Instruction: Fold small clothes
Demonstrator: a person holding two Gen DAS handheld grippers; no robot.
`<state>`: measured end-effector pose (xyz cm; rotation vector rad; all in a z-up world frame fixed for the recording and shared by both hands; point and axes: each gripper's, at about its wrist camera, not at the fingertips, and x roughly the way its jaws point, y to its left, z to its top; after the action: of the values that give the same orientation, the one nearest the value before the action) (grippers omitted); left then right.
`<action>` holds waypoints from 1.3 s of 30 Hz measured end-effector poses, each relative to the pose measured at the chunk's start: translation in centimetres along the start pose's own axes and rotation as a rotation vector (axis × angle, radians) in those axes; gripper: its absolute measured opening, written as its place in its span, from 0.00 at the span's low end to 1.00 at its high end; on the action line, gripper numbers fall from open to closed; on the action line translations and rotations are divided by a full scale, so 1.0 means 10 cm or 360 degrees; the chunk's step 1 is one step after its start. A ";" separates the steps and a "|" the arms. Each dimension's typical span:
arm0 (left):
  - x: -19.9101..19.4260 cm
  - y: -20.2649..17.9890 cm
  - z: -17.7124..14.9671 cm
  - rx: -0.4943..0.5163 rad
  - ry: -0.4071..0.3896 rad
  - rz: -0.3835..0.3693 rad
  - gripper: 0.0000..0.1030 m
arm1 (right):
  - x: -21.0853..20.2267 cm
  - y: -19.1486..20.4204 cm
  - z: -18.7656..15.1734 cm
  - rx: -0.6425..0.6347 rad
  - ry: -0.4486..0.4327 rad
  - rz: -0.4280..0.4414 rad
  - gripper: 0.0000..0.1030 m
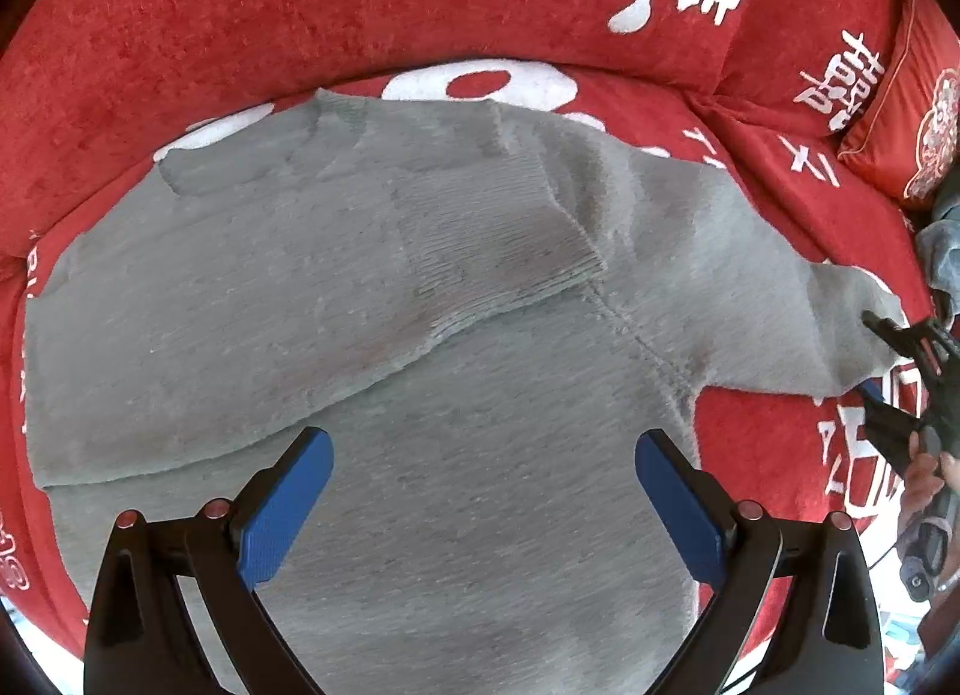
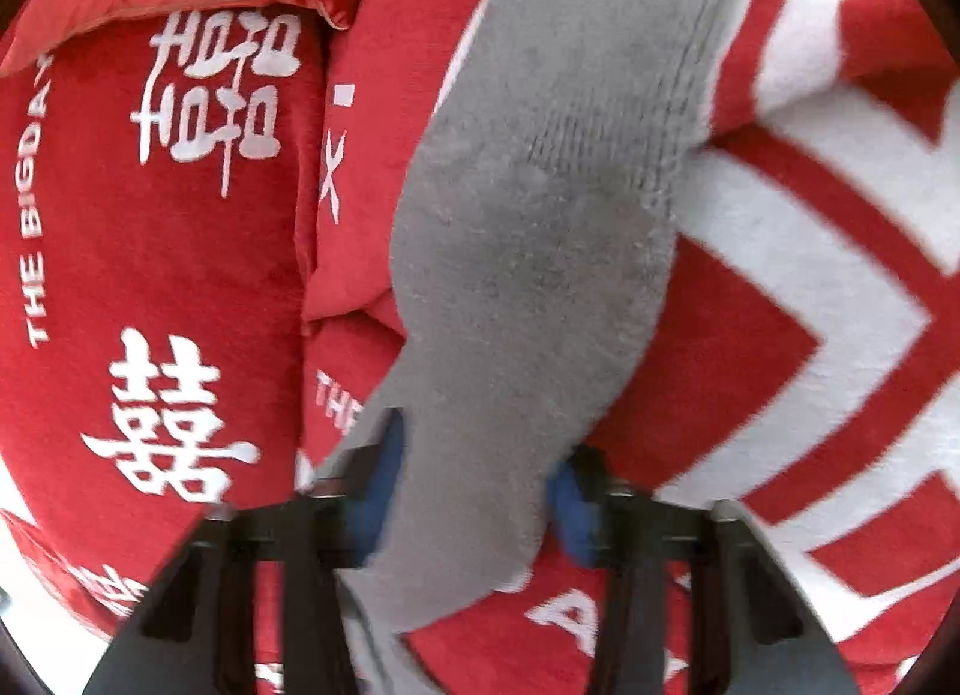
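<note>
Left wrist view takes in a red sofa [image 1: 240, 23] of plush, short-pile fabric printed with large white characters and some small lettering; its seat curves up into a backrest at the far side, and a red cushion [image 1: 912, 113] with a pale round emblem and piped edges sits at the far right. Spread flat across the seat is a grey knitted sweater [image 1: 360, 299], soft and slightly fuzzy, with a finer ribbed patch folded over its middle and a stitched seam running down toward the right. One sleeve [image 2: 540, 227] reaches out to the right, narrowing to a ribbed cuff. The left claw [image 1: 483, 506] hovers above the near part of the sweater's body, its blue textured pads spread wide and holding nothing, black frame arms angling in from the near edge. At the right edge the right claw [image 1: 888, 359] is clenched on the sleeve end, with part of a hand [image 1: 927, 473] visible behind it. Right wrist view shows that same sleeve running from between the blue pads [image 2: 384, 485] away to the far side, lifted a little over the red and white fabric, the picture somewhat blurred.
</note>
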<state>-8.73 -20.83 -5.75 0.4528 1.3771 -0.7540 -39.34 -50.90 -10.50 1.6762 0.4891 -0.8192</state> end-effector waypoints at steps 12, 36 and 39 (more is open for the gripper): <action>-0.21 0.37 -0.01 -0.0123 -0.0104 0.0007 0.98 | 0.27 1.00 -0.51 -0.0289 0.0294 0.0561 0.07; -0.51 2.31 -0.61 -0.0657 -0.0199 0.0205 0.98 | 2.06 2.09 -3.17 -0.1297 0.0914 -0.0116 0.58; -0.52 2.42 -0.69 -0.0675 -0.0188 0.0199 0.98 | 2.04 2.04 -2.92 -0.0977 0.0792 -0.0083 0.52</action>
<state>3.40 1.78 -5.08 0.1548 1.3392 -0.3648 -3.82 -30.30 -8.77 1.2743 1.0165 -0.2272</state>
